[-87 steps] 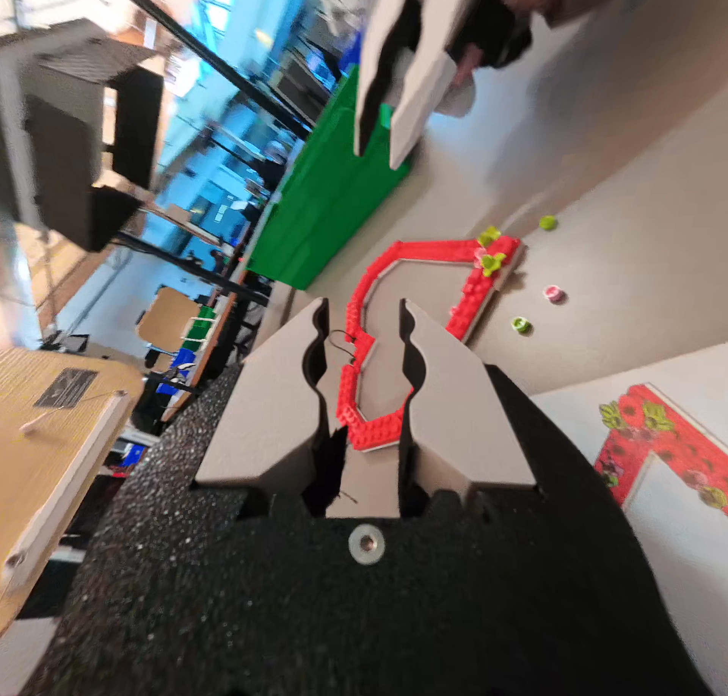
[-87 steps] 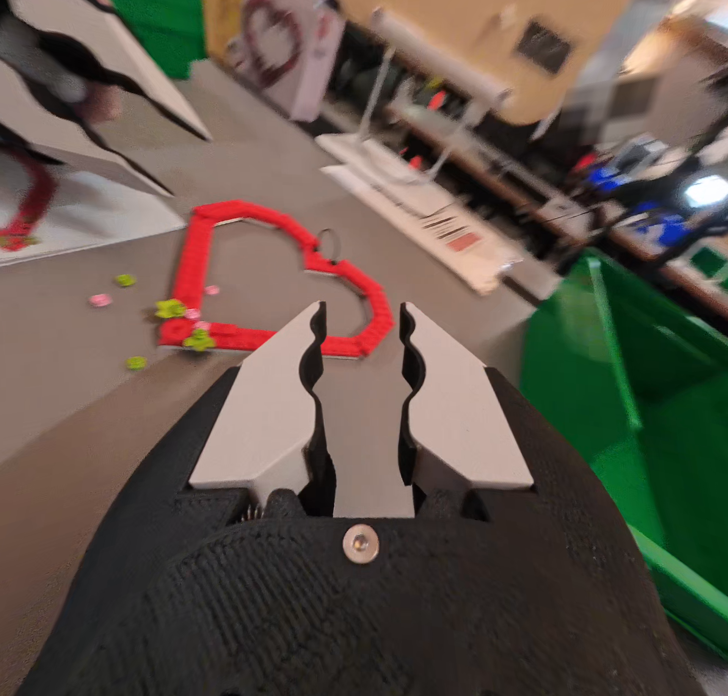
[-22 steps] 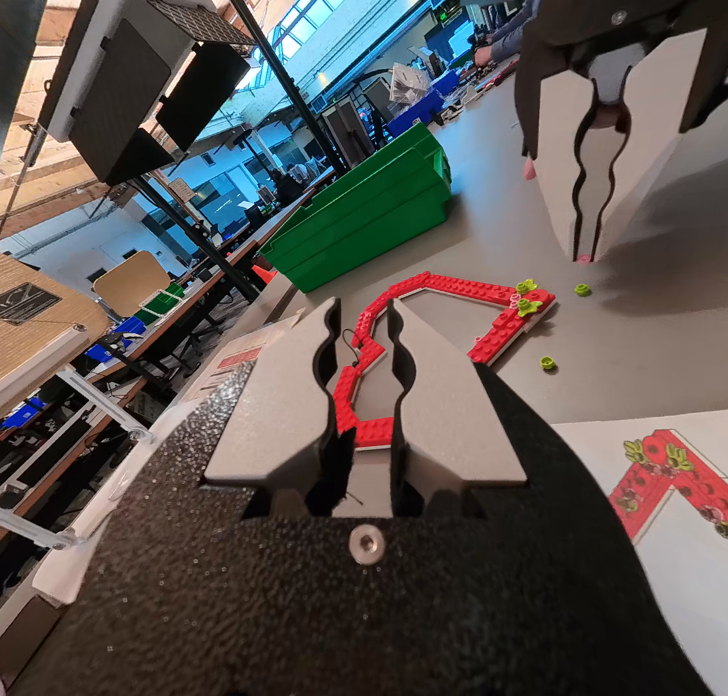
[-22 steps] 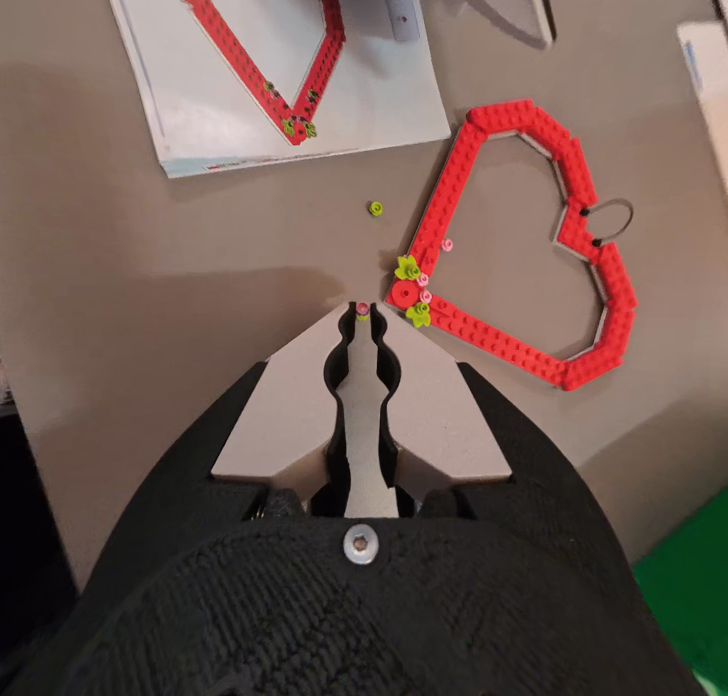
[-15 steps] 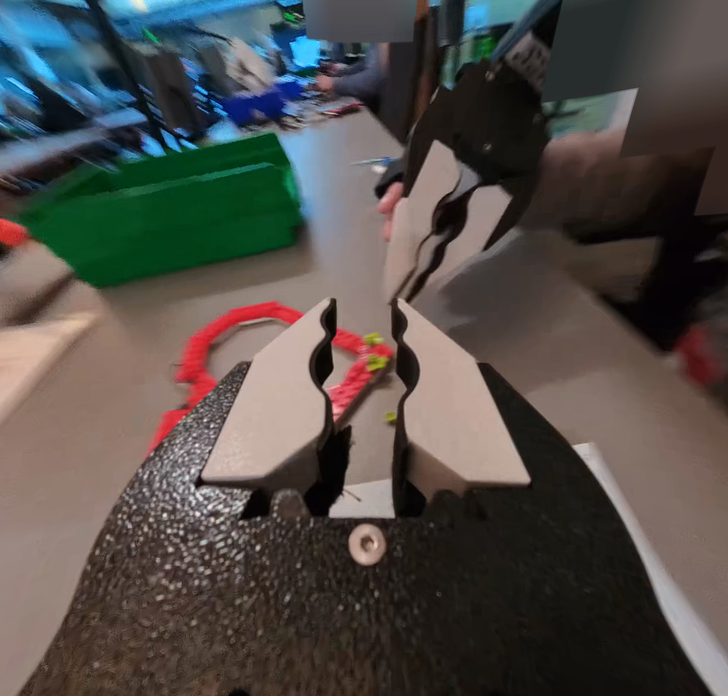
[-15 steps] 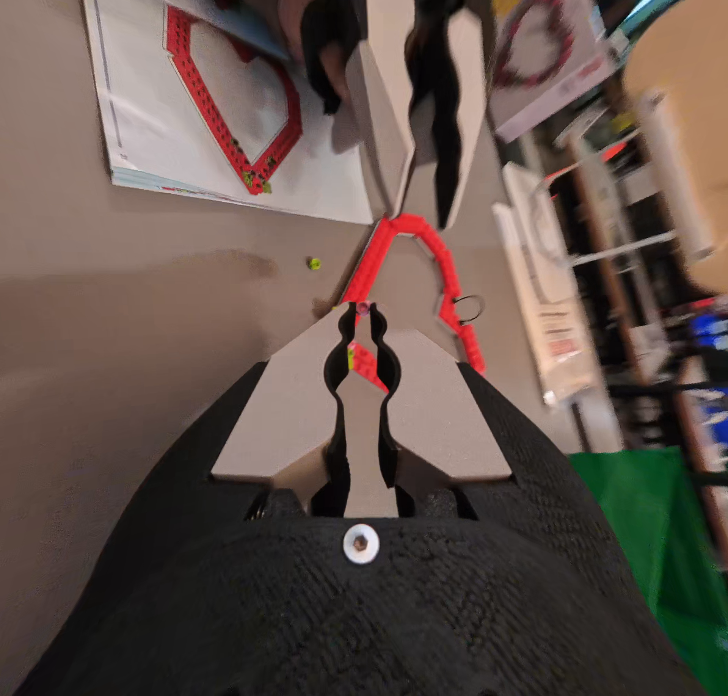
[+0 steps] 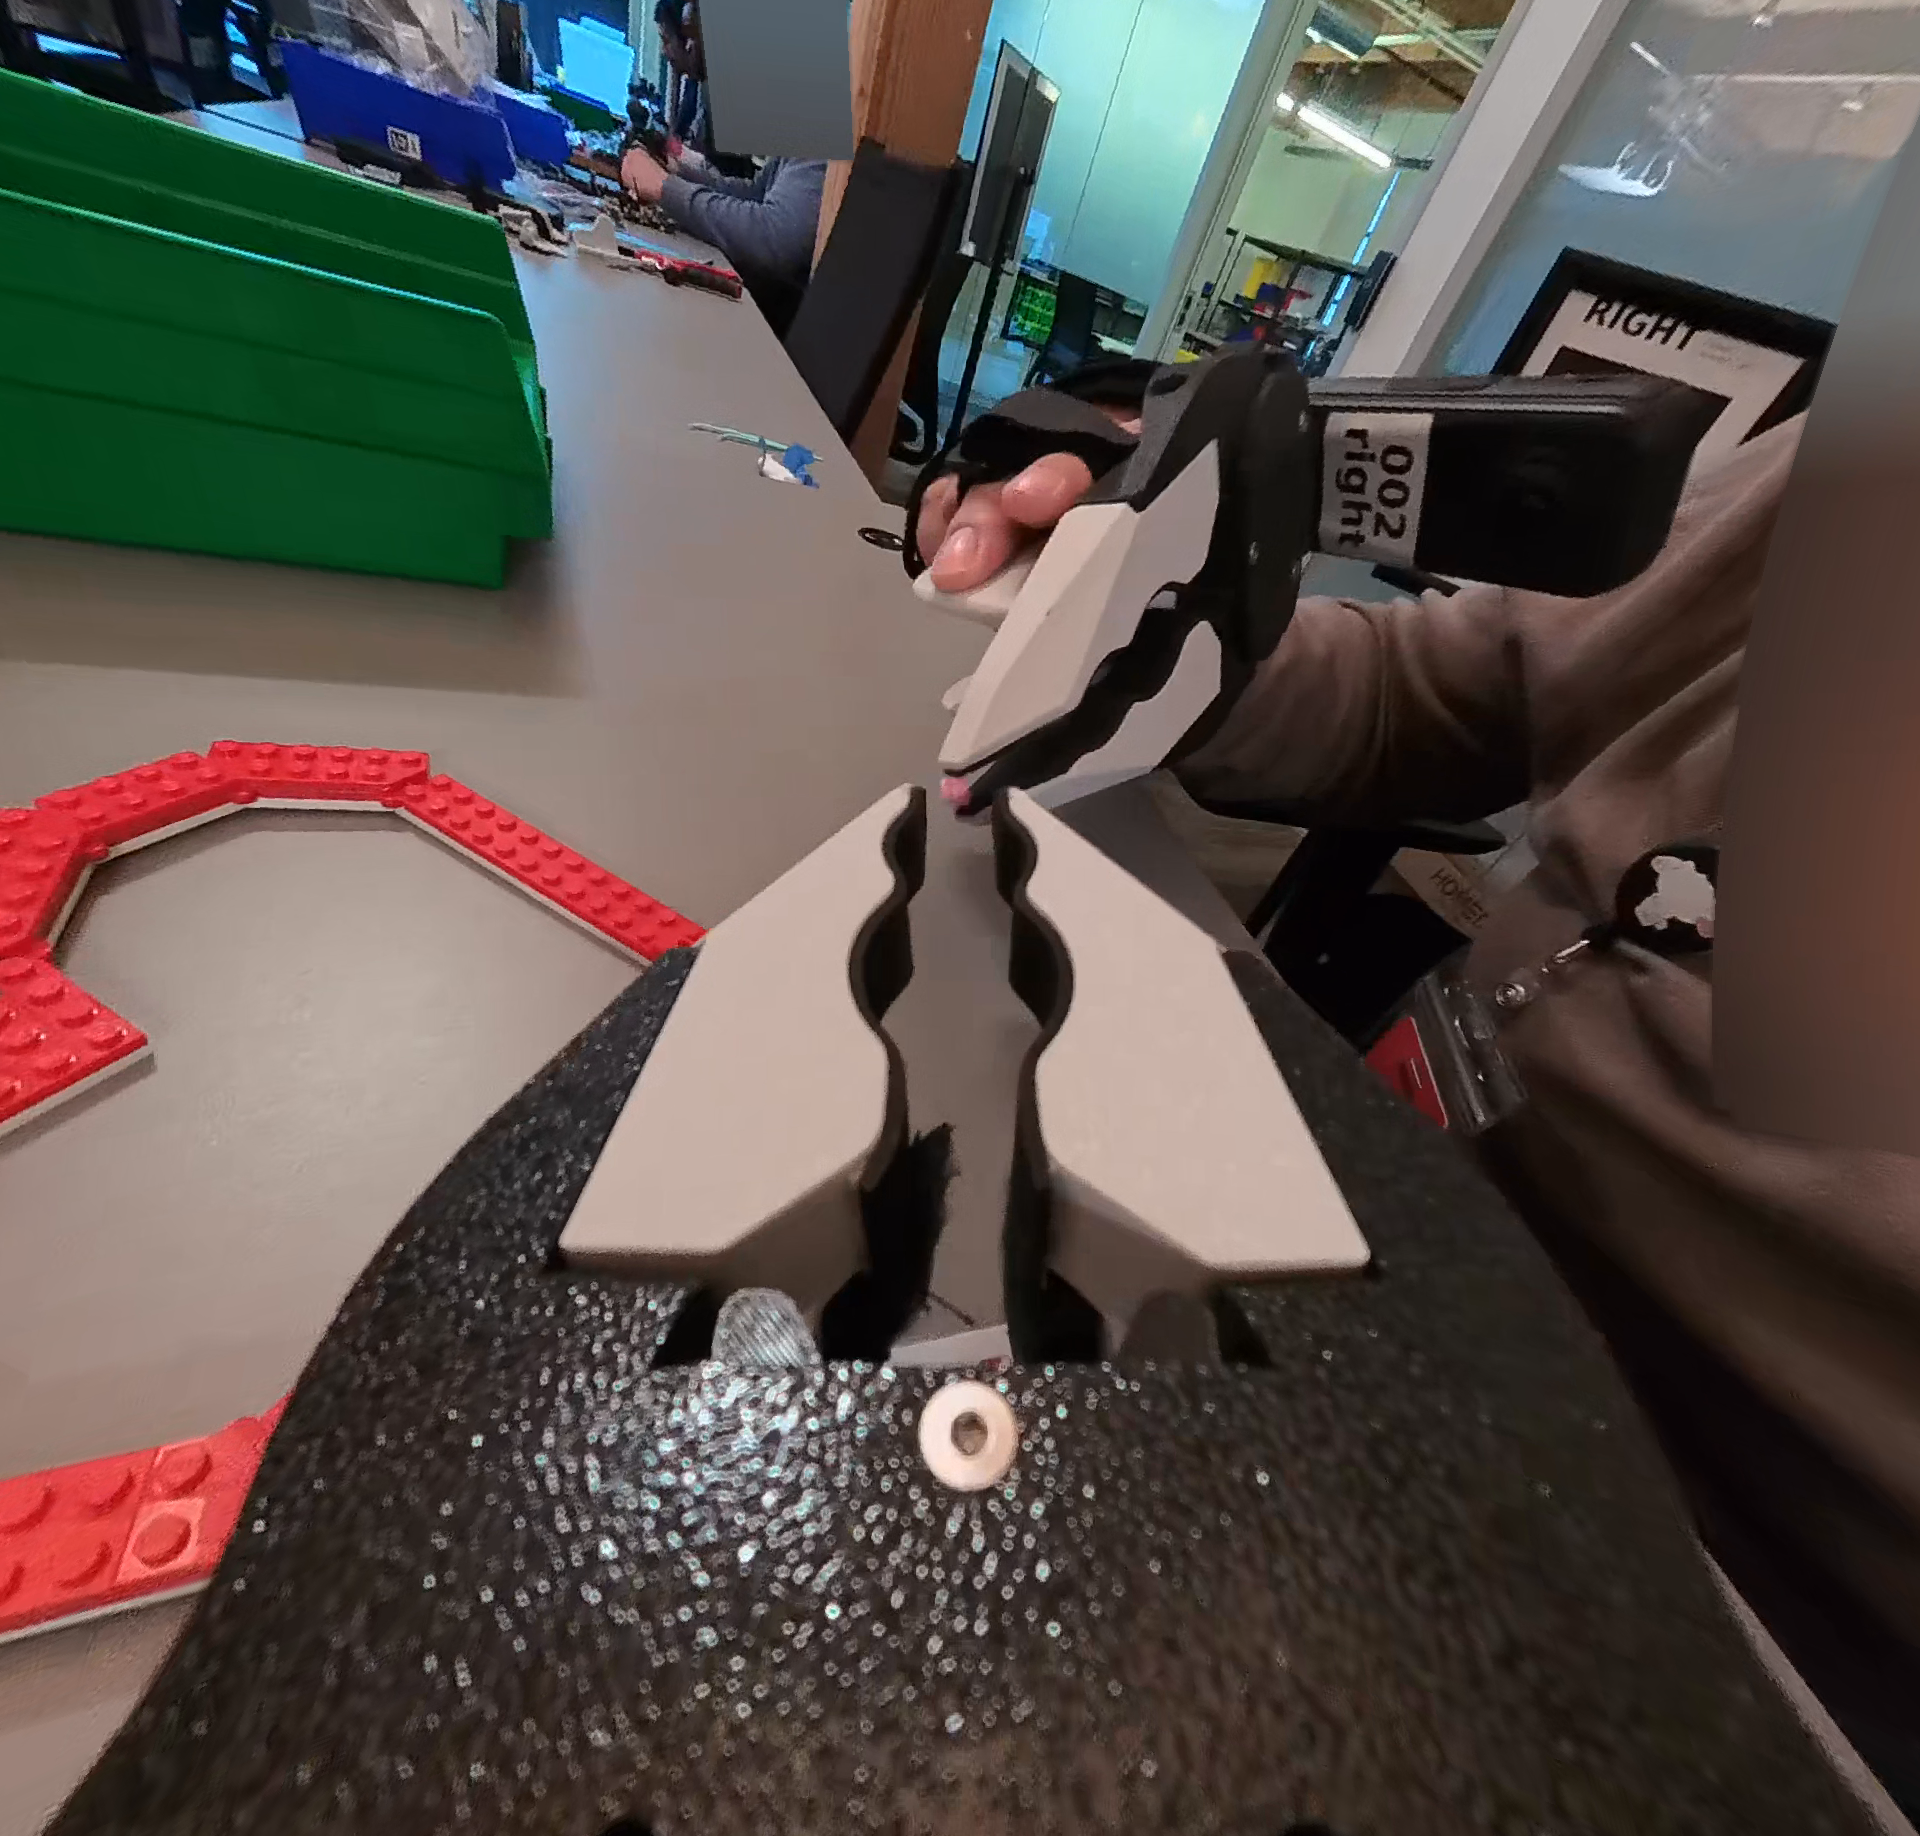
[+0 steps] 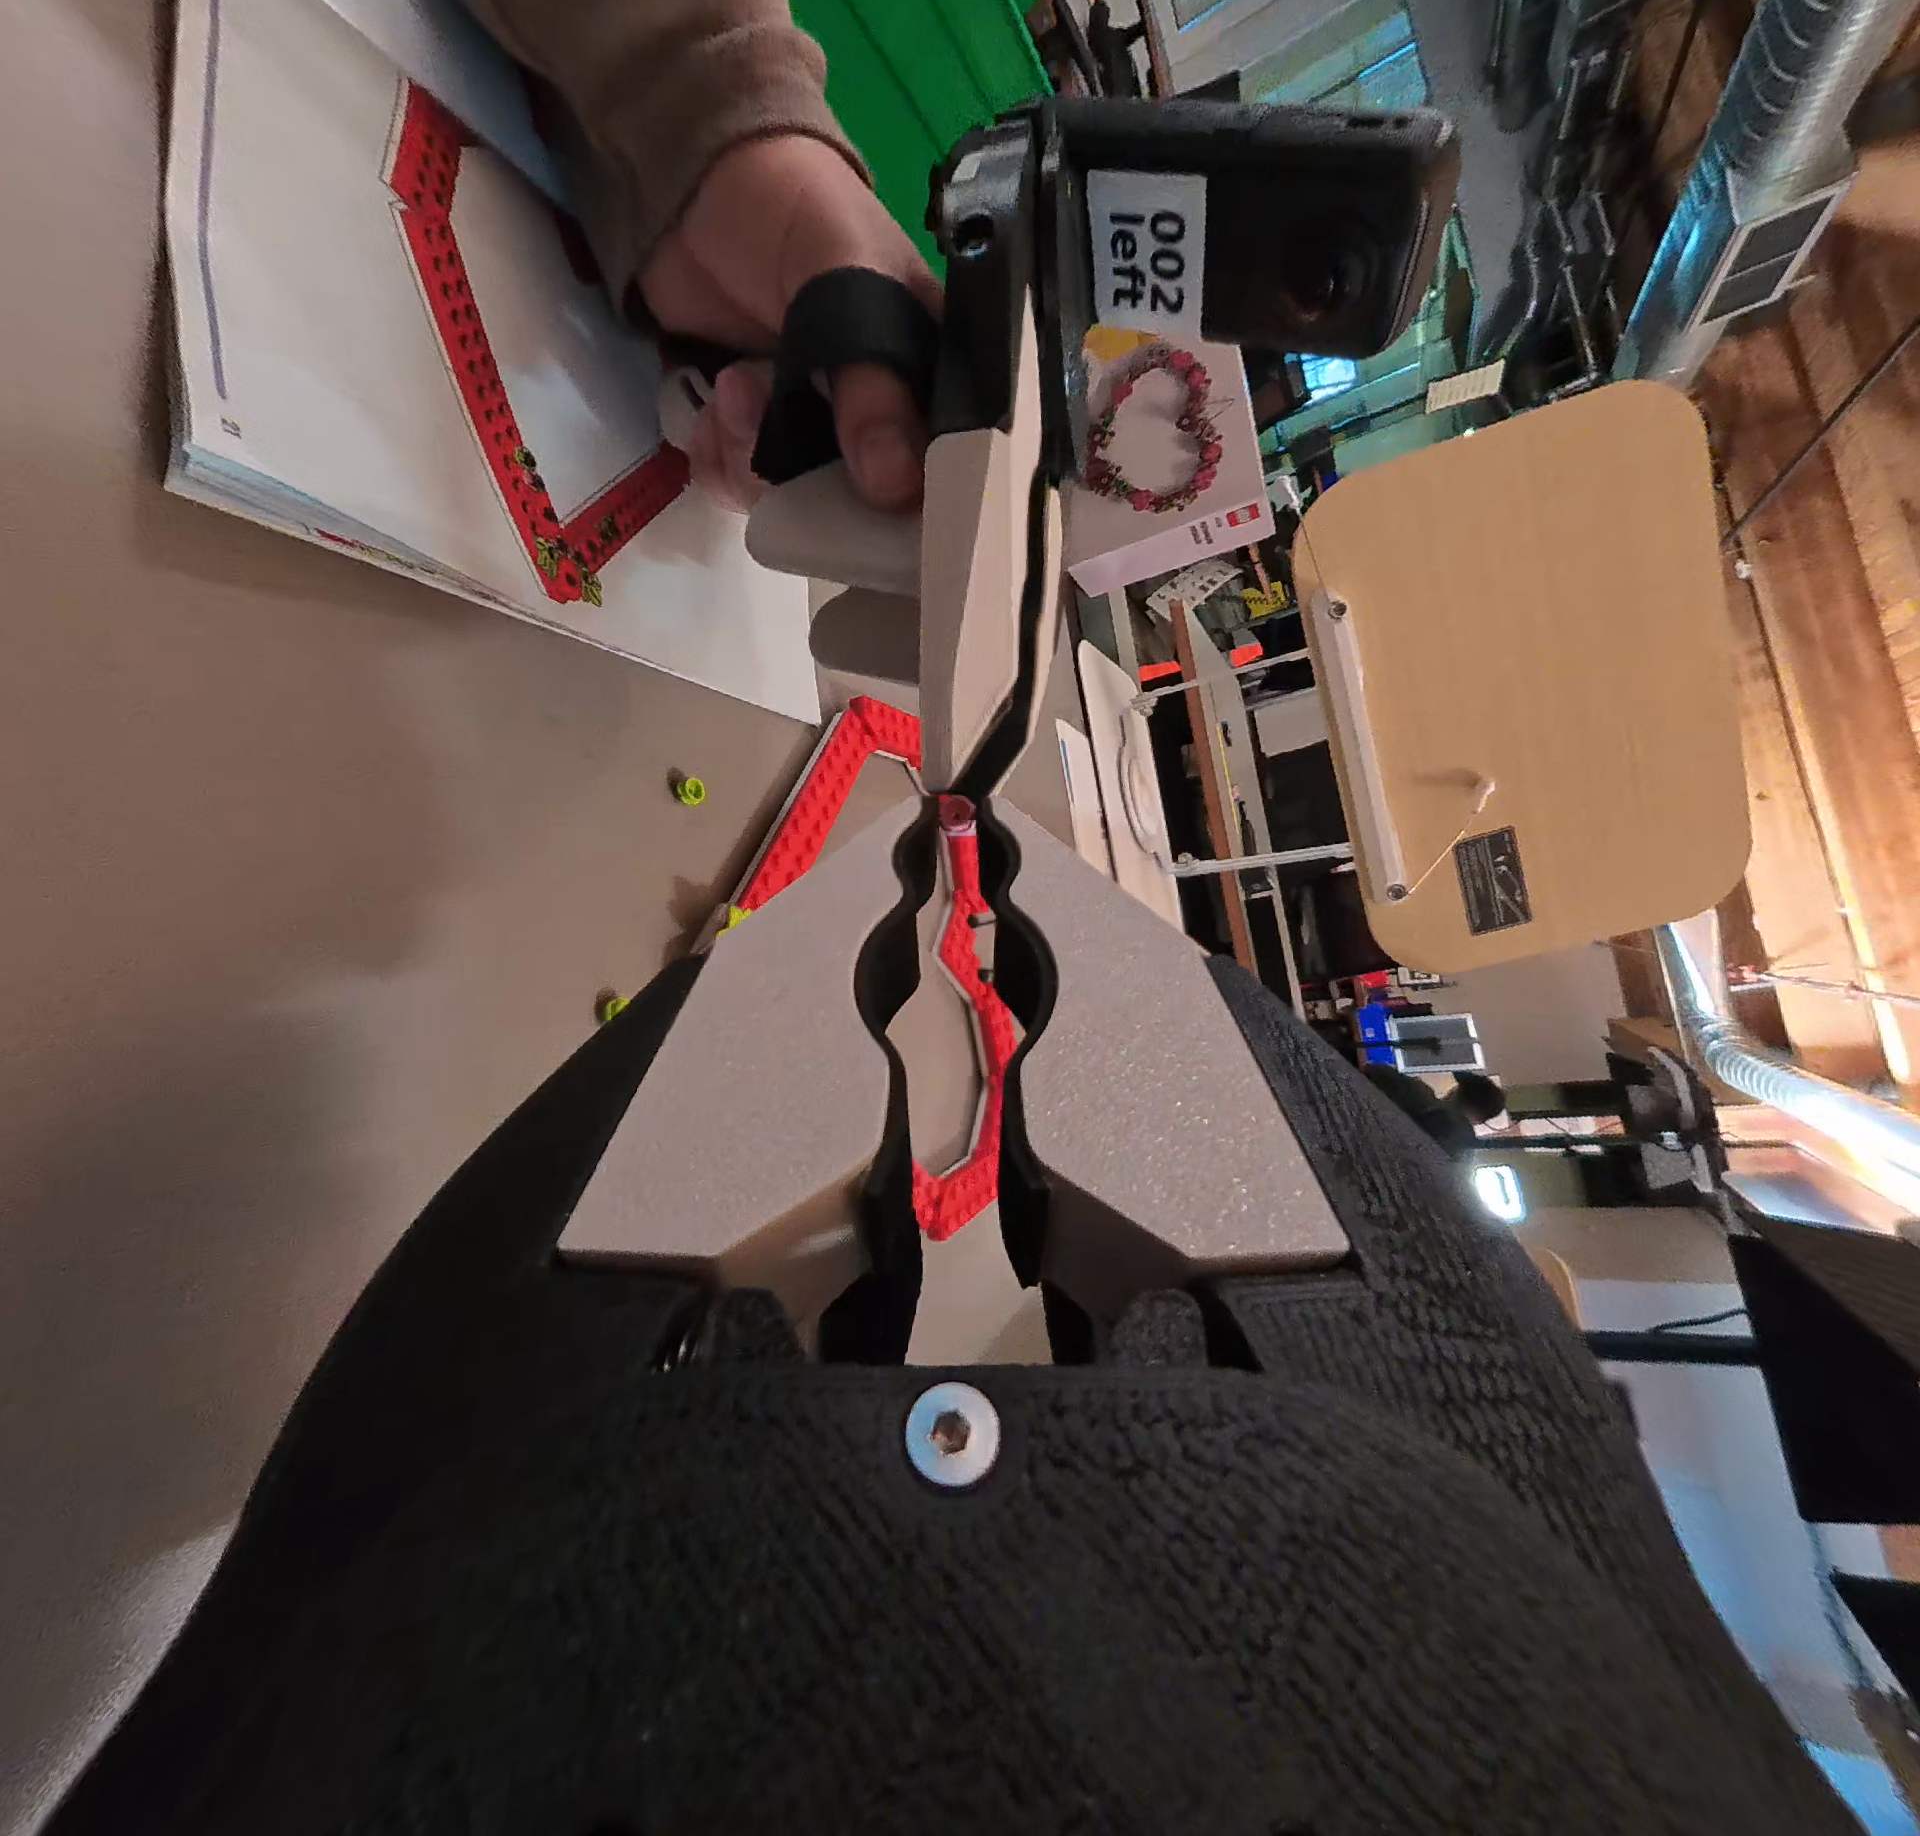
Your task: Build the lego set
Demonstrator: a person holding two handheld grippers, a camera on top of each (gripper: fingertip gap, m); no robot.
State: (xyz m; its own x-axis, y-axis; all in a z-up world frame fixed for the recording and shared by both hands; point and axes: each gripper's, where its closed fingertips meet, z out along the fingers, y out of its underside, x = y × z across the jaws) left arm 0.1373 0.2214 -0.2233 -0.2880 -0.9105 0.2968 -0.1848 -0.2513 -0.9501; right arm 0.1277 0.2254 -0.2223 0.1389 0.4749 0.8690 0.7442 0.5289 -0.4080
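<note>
My right gripper is shut on a small pink round piece and holds it in the air. In the left wrist view the right gripper comes in from the right with the pink piece at its tips. My left gripper is open with a narrow gap, its tips right at that piece. In the right wrist view the left gripper points down, tip to tip with the right one. The red heart-shaped brick frame lies on the grey table; it also shows in the right wrist view.
An open instruction booklet lies near the frame. Two lime studs lie loose on the table. Stacked green bins stand at the back. The set's box stands beyond. A person sits farther along the table.
The right gripper closed on the pink piece on the table, lifted it and turned toward the left gripper. The left gripper swung away from the heart to meet it tip to tip.
</note>
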